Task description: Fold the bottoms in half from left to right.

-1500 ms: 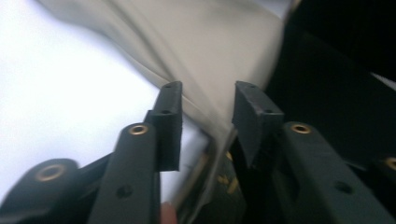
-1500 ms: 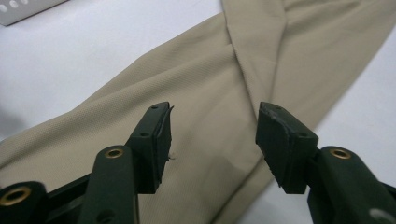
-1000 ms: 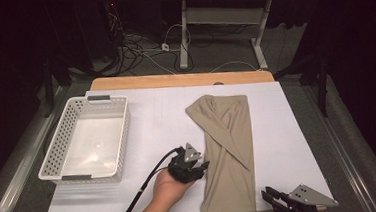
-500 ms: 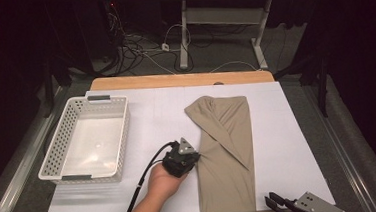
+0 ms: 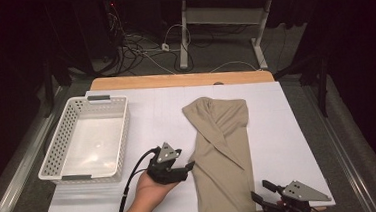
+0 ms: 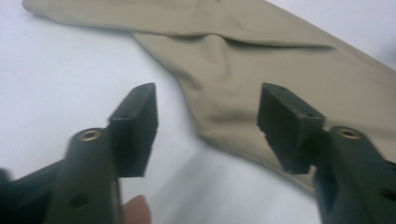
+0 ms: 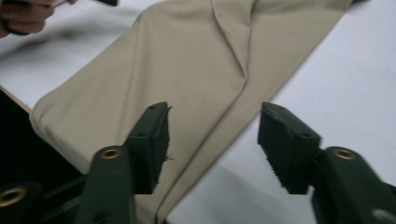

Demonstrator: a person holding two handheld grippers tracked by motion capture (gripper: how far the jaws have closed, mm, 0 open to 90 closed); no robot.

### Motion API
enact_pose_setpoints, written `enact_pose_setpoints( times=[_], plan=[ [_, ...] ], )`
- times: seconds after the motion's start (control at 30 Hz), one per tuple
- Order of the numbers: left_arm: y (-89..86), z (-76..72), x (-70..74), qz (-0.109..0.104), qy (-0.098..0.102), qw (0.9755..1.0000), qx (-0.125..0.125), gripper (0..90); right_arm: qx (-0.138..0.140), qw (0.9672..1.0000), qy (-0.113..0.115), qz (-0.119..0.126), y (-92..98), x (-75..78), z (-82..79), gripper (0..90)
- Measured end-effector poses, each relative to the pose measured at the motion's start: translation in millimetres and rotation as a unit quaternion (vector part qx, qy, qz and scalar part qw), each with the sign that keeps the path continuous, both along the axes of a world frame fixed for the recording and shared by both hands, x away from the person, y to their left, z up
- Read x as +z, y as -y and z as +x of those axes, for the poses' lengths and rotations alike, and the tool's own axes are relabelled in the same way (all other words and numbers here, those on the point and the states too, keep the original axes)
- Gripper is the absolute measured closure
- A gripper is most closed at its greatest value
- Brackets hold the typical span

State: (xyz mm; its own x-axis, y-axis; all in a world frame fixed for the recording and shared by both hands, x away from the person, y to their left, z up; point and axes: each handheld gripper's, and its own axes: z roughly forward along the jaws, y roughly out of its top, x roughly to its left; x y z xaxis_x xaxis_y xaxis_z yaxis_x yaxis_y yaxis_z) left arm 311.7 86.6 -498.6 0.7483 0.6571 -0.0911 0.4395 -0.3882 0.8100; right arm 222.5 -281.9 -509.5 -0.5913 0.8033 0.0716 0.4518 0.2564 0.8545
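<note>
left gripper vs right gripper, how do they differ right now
The left gripper sits beside the left edge of the folded beige garment, about halfway down it; the right gripper is at the garment's near right corner by the table edge. The left's fingers point right at the cloth; the right's point up and left. Both have just been opening and grip nothing.

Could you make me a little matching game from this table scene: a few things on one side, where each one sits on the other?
Things:
1. white basket
2. beige garment
3. left hand-held gripper
4. right hand-held gripper

Places:
A. at the garment's left edge, jaws open
B. at the table's near right edge, jaws open
C. on the table's left side
D. folded lengthwise, middle of the table

Pairs: 1-C, 2-D, 3-A, 4-B
</note>
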Motion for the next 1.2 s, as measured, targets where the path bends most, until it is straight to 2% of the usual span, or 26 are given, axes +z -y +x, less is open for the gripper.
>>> enact_pose_setpoints(
  times=[0.1,0.23,0.33,0.4,0.53,0.67,0.77,0.87,1.03,1.13,1.2],
  plan=[
    [-15.4,-17.7,-0.6,-0.004,-0.007,1.0000,0.005,14.2,0.001,0.9997,0.022,-0.008,-6.3,1.4,7.8,26.1],
    [-34.8,-38.6,-4.1,-0.021,-0.007,0.9992,0.032,0.6,-0.003,0.9994,0.034,0.007,-14.7,4.0,18.6,9.9],
    [-43.6,-44.3,-8.2,-0.022,-0.004,0.9985,0.049,0.0,-0.004,0.9993,0.036,-0.001,-21.5,3.3,22.3,0.0],
    [-47.1,-45.9,-9.7,-0.026,-0.004,0.9983,0.053,0.0,-0.012,0.9992,0.037,-0.005,-24.4,3.6,24.1,0.0],
    [-47.9,-48.0,-13.2,-0.021,-0.004,0.9988,0.044,0.0,-0.013,0.9990,0.041,-0.011,-30.1,4.6,28.4,0.0],
    [-49.0,-45.4,-14.4,-0.029,-0.005,0.9987,0.041,0.0,-0.007,0.9987,0.045,-0.022,-34.1,3.9,28.3,0.0],
    [-49.8,-43.7,-15.1,-0.041,-0.010,0.9982,0.042,0.0,-0.006,0.9987,0.045,-0.021,-37.7,5.7,31.5,0.0],
    [-48.2,-42.3,-14.7,-0.043,-0.009,0.9982,0.040,0.0,0.001,0.9989,0.043,-0.019,-44.0,8.6,37.6,1.5],
    [-46.8,-41.8,-15.5,-0.050,-0.011,0.9977,0.044,0.0,0.014,0.9987,0.044,-0.023,-58.8,16.0,61.2,9.3],
    [-44.7,-39.6,-14.8,-0.051,-0.011,0.9979,0.039,0.0,0.019,0.9983,0.043,-0.035,-74.4,17.8,83.8,17.5],
    [-44.4,-39.4,-15.4,-0.055,-0.010,0.9978,0.035,0.0,0.021,0.9985,0.034,-0.037,-85.2,17.5,101.0,25.2]
  ],
)
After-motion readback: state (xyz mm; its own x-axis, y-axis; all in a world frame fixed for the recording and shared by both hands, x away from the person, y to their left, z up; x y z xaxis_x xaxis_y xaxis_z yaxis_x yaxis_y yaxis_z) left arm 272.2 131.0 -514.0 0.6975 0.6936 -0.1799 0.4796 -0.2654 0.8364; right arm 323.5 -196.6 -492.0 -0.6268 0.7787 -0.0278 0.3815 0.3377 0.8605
